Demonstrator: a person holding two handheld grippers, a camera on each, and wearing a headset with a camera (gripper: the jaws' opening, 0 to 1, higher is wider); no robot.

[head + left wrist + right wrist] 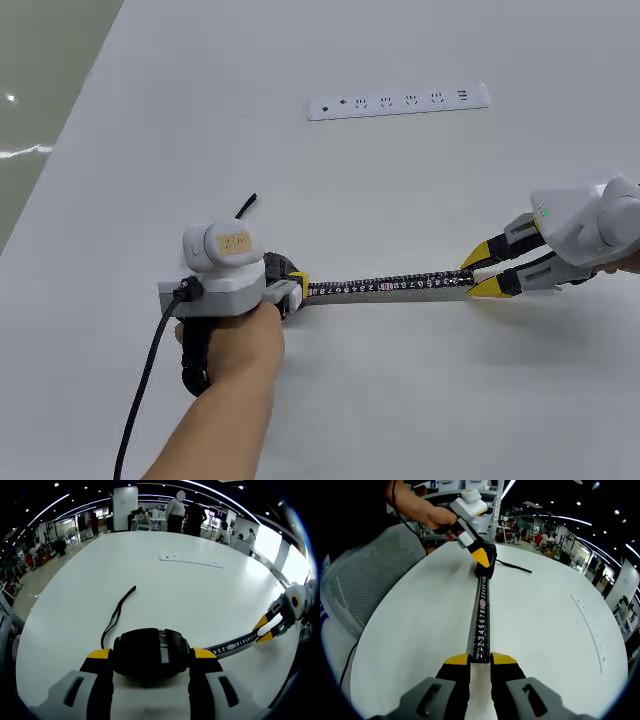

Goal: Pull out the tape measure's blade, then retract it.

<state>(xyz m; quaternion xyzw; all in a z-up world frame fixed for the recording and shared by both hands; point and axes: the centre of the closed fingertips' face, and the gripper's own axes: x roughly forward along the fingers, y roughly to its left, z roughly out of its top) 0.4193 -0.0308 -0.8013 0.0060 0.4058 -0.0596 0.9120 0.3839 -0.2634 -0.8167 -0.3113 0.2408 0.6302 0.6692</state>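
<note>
A black tape measure case (150, 652) sits clamped between the yellow-tipped fingers of my left gripper (150, 655), low on the white table. In the head view that case (281, 271) is at the left, held by my left gripper (290, 285). Its black blade (385, 286) with white numerals runs right, pulled out to my right gripper (484, 272), which is shut on the blade's end. In the right gripper view the blade (481, 617) stretches away from my right gripper (480, 658) to the case (486, 565). A black wrist strap (117, 615) trails from the case.
A white power strip (398, 101) lies flat at the far side of the white table (420, 390). A black cable (140, 395) hangs from the left gripper toward the table's near edge. People stand beyond the table in the left gripper view.
</note>
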